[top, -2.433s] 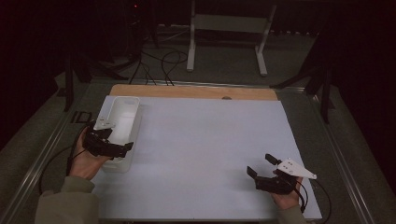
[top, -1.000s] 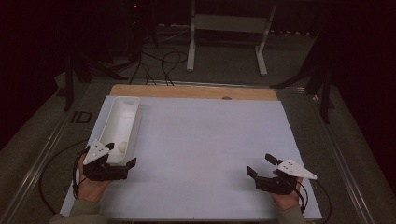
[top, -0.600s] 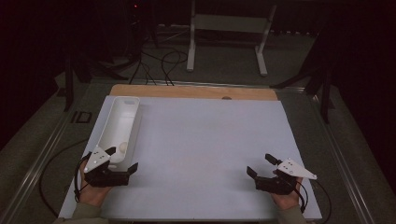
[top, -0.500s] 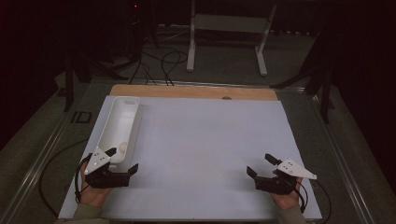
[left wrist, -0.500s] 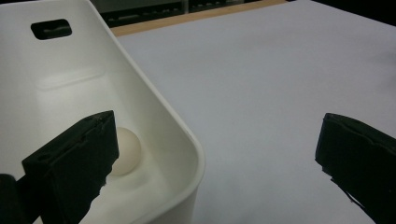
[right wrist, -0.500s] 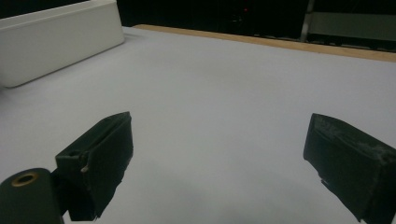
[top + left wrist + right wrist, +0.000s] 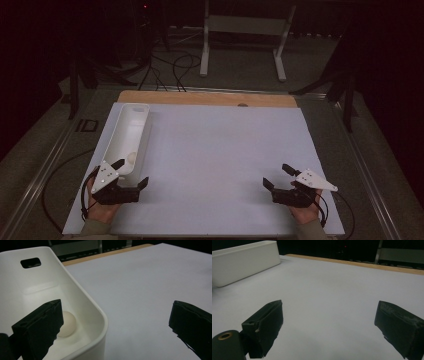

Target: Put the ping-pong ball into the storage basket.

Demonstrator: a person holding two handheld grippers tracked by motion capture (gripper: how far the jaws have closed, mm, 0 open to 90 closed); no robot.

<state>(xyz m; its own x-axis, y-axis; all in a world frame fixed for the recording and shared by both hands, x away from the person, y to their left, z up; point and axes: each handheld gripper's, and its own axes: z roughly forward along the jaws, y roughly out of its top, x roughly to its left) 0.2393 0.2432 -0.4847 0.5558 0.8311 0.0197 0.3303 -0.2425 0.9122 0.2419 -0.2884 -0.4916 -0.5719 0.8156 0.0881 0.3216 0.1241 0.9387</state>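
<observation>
— What's the layout from where you stand?

— The worktop (image 7: 220, 165) is the biggest thing, covered in a white sheet with a strip of bare wood along its far edge. Nearly all of it is open: wide bare room between the two hands and all the way to the far edge. Past that edge, on the floor, there's a white stand (image 7: 245, 30) and some cables (image 7: 170, 65).

— And the bin?

— The bin (image 7: 122, 150) is a long white one lying along the left side of the sheet, its near end close to the front edge. In the left gripper view its rounded near corner sits just in front of the jaws, and there's a handle slot in its far wall. The ball (image 7: 66, 323), small and white, lies inside at the near end.

— Any writing?

— None I can read, on the bin or the sheet.

— The tools?

— The left hand-held gripper (image 7: 127, 177) sits at the bin's near end, jaws spread, gripping nothing; one jaw reaches over the bin's rim toward the ball. The right hand-held gripper (image 7: 277, 177) rests at the front right, well apart from the bin, also spread wide over bare sheet.

— Changed lately?

— The left one has drawn back toward the person, and the bin's near end has come with it. The right hasn't moved.
</observation>
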